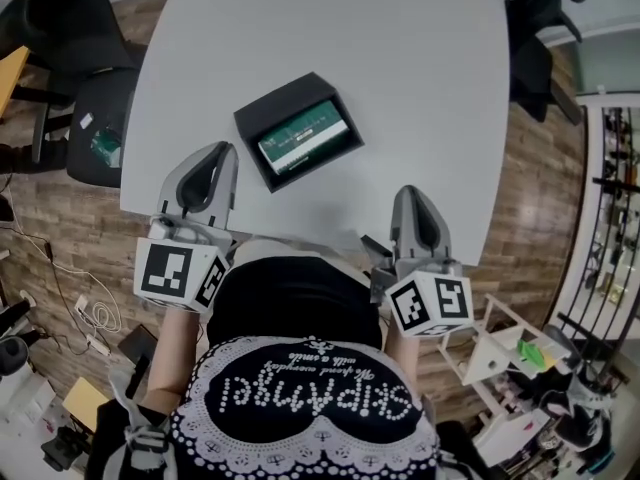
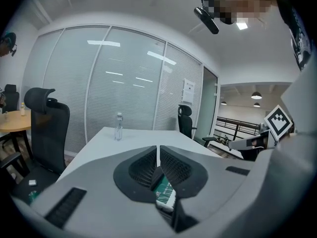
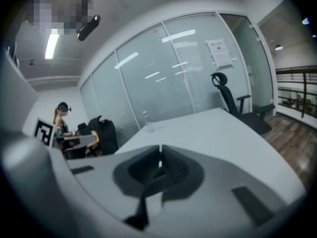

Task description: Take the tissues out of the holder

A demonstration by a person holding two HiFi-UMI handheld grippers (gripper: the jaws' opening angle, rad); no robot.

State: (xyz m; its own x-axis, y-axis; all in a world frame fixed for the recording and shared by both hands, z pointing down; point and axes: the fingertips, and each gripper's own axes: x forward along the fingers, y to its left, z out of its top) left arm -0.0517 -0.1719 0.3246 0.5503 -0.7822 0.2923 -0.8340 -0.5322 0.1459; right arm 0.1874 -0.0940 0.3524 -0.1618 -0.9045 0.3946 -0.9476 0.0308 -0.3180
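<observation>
Tissues [image 1: 303, 136], a pack with a green top, lie inside the black holder [image 1: 262, 116], which sits at an angle on the white table [image 1: 400, 48], a little left of centre and towards my edge. From my head, my left gripper [image 1: 224, 151] points up over the near table edge, just below and left of the holder and not touching it. My right gripper [image 1: 410, 194] is at the near edge too, well to the right of the holder.

Along my left gripper, the two jaws are pressed together with only a thin line between them and nothing held. Through the gap below them I see the green pack and its dark holder. A clear bottle [image 2: 118, 126] stands at the far end of the table, and a black chair [image 2: 47, 123] is off to the left.

Along my right gripper, the picture is blurred, but the jaws meet in a thin seam and hold nothing. The table stretches ahead of them.
</observation>
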